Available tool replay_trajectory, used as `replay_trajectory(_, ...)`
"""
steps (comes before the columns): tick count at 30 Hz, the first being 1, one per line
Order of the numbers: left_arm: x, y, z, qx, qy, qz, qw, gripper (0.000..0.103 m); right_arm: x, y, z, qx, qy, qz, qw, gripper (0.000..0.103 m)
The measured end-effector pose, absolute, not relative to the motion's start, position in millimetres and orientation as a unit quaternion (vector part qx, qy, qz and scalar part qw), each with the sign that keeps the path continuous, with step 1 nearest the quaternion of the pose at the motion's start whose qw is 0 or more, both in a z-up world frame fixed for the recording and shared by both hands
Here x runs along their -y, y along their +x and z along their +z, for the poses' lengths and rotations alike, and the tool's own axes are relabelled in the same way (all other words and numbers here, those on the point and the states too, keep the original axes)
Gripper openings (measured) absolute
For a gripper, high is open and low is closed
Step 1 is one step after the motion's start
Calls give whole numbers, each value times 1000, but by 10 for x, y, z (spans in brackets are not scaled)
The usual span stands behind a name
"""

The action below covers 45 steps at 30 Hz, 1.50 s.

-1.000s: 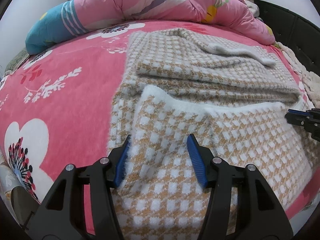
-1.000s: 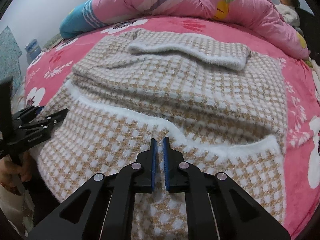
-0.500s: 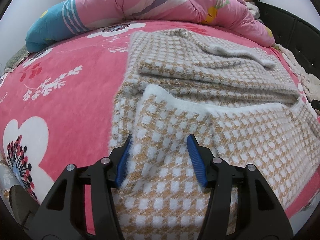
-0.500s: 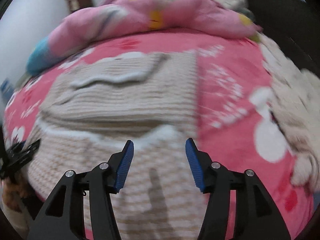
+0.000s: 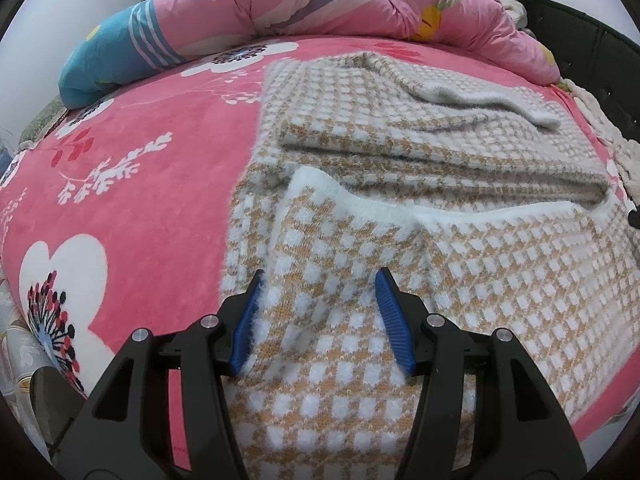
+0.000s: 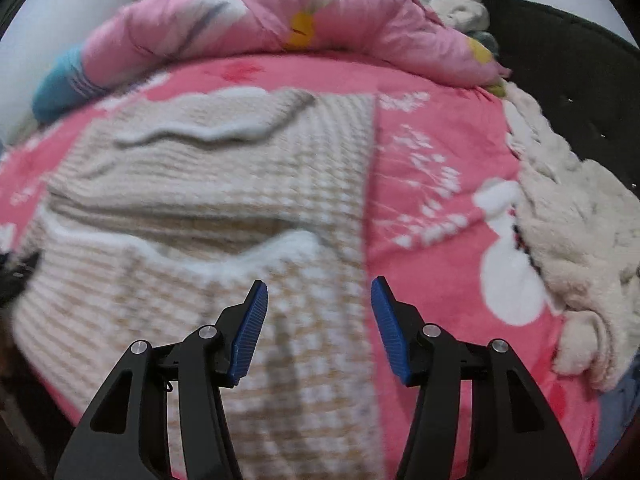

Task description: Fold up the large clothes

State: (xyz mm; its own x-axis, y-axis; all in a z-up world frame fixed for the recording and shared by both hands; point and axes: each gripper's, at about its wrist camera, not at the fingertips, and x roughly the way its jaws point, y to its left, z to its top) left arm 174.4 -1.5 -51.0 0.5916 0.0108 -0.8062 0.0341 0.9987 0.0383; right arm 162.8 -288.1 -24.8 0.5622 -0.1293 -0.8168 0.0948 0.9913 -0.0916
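A tan-and-white checked knit sweater (image 5: 440, 168) lies partly folded on the pink flowered bedspread (image 5: 140, 160), its near white-trimmed flap laid over the lower half. My left gripper (image 5: 320, 320) hovers open over the sweater's near left edge, with cloth lying flat under the gap between its blue pads. In the blurred right wrist view the sweater (image 6: 200, 200) fills the left half. My right gripper (image 6: 318, 324) stands open above its near right edge, where knit meets the bedspread (image 6: 432, 160). Neither gripper pinches any cloth.
A rolled pink and blue quilt (image 5: 320, 4) lies across the far side of the bed. A person (image 6: 464, 0) sits at the far right by the dark headboard (image 6: 560, 60). A white fluffy blanket (image 6: 572, 208) lies along the bed's right side.
My right gripper went from shut to open and swung rightward from the sweater's middle to its right edge. The left gripper stayed put, still open.
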Motion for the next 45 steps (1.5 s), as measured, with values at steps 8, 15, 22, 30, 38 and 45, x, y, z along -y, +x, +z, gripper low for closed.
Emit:
replay_trajectory(8, 8, 1747, -523, -452, 27, -9, 891, 54, 2593, 1460, -111, -428, -103, -83, 894, 8)
replay_trajectory(15, -3, 1753, -526, -452, 26, -10, 892, 54, 2830, 1641, -476, -458, -87, -96, 880, 8)
replay_trajectory(22, 12, 1738, -525, -452, 25, -9, 892, 54, 2594, 1572, -323, -422, -167, -120, 883, 27)
replay_trajectory(30, 16, 1732, -524, -452, 28, -10, 892, 54, 2162, 1003, 122, -393, -115, 70, 909, 38)
replay_trajectory(38, -26, 1773, -512, -461, 32, -27, 887, 54, 1970, 1182, -437, -493, -148, 77, 854, 28)
replay_trajectory(45, -112, 1813, -520, -469, 10, -46, 882, 54, 1384, 1144, -225, -464, -127, 214, 850, 28)
